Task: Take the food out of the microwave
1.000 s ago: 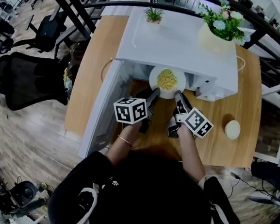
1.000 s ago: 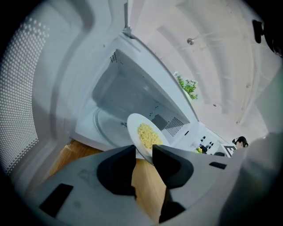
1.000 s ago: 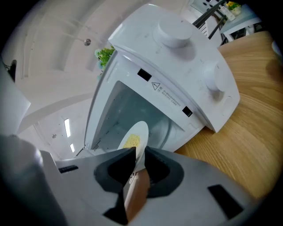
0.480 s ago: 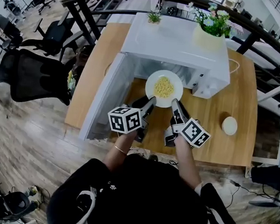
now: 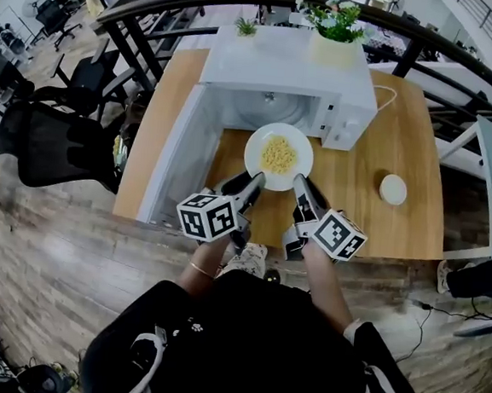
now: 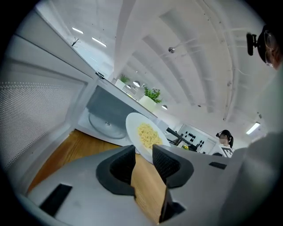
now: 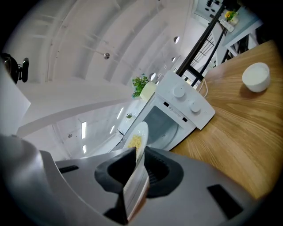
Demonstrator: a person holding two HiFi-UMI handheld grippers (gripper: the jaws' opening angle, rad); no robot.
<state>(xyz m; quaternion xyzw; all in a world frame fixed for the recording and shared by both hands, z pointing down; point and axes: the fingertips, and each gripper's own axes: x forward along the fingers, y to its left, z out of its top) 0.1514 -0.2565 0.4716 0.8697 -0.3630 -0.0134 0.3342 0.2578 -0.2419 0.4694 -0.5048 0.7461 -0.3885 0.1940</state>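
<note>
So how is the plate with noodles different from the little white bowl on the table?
The plate is bigger than the bowl. The plate carries yellow noodles; I see no food in the bowl. The left claw and right claw hold the plate up; the bowl sits alone on the table. Both are round and white.

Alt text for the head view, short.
The left gripper and right gripper grip the near rim of a white plate of yellow noodles, in front of the open microwave on a wooden table. A small white bowl sits to the right.
</note>
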